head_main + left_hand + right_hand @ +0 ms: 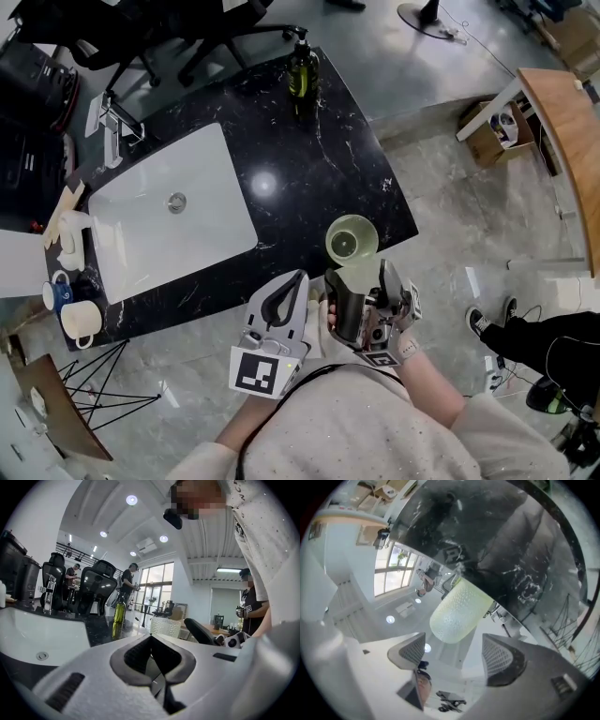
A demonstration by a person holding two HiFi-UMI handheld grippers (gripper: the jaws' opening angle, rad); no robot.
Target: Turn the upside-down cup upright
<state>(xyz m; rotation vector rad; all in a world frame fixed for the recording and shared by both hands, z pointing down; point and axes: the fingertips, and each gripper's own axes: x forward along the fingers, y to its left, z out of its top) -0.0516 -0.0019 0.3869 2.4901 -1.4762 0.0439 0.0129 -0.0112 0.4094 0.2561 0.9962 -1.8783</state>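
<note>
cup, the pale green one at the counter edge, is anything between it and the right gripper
Nothing visible does. The pale green dimpled glass cup stands on the black marble counter straight ahead of the right gripper, whose jaws are open and empty; only open air lies between them and the cup.

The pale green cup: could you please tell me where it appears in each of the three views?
Head view: the cup is right of centre, near the front edge of the counter.
Left gripper view: centre, on the counter, right of the green bottle.
Right gripper view: centre; this view is rolled, so the cup seems to hang from the counter.
Shared landmark: the black marble counter.
</note>
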